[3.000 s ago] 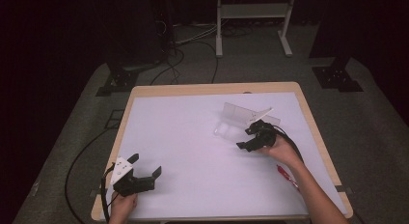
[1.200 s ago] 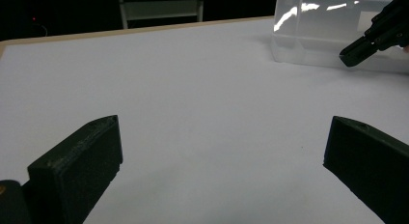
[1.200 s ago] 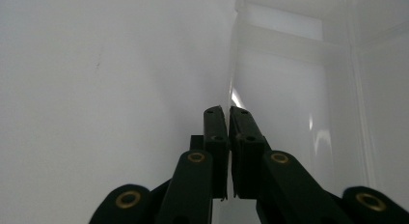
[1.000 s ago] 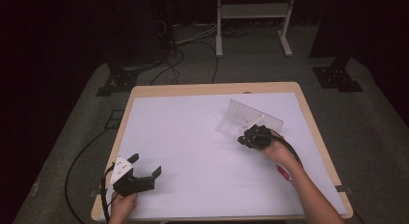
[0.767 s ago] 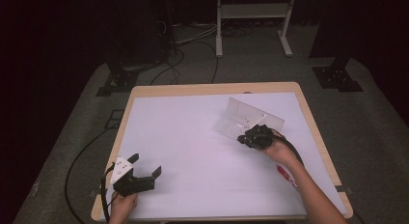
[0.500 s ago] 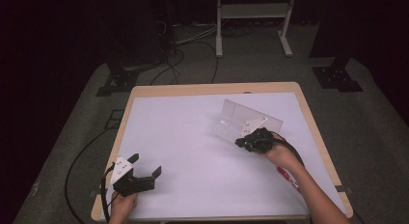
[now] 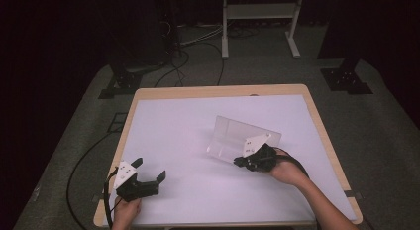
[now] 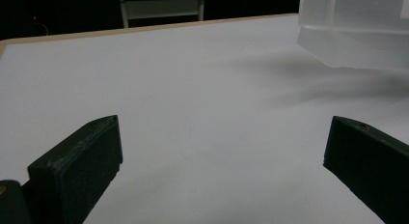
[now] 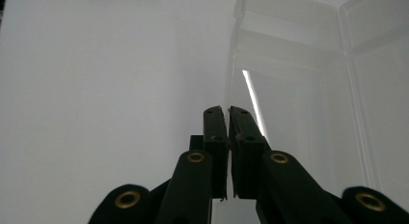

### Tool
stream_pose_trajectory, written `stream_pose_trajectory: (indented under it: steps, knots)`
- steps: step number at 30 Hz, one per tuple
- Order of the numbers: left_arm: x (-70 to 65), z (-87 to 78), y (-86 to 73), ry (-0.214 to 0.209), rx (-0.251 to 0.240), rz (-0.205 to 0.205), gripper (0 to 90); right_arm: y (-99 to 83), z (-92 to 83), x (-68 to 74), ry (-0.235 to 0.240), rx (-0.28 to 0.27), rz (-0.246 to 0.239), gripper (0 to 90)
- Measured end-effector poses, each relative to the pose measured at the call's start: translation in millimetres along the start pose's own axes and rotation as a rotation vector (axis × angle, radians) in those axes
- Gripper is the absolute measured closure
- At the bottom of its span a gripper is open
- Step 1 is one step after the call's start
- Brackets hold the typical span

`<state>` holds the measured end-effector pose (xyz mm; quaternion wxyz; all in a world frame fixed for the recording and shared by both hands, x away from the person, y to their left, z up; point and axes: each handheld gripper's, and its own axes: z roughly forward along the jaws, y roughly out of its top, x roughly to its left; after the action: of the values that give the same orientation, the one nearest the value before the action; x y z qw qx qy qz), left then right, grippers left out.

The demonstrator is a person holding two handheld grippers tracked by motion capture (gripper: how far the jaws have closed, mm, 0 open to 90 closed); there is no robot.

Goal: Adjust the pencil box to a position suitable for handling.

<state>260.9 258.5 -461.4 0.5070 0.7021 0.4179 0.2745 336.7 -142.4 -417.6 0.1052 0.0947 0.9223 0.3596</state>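
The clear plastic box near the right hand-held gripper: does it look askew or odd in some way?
Yes. The clear plastic box does not lie flat: it is tipped up on one edge on the white table, its wall pinched between the shut jaws of the right hand-held gripper. No damage shows.

From my remote station I count one table (image 7: pixel 148 93) with one white surface sheet (image 7: pixel 183 131). One clear plastic box (image 7: pixel 233 136) is on it. I count two grippers: one left gripper (image 7: pixel 148 176) and one right gripper (image 7: pixel 240 162). Two hands hold them. One white metal stand (image 7: pixel 257 12) is beyond the table.
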Motion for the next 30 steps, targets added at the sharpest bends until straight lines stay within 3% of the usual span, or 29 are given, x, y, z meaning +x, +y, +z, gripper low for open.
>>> stream_pose_trajectory:
  steps: [12,19,30]
  knots:
    - [0.2,-0.2,0.0,0.000,0.001,-0.001,0.0,0.7,21.5,13.8,0.072,0.024,-0.041,85.8]
    - [0.0,-0.4,0.0,0.001,0.001,0.000,0.0,-1.2,33.2,20.2,0.120,0.032,-0.025,85.7]
    - [-0.4,-0.2,0.2,0.001,0.005,0.003,0.0,-6.1,41.2,22.4,0.140,0.041,0.008,85.6]
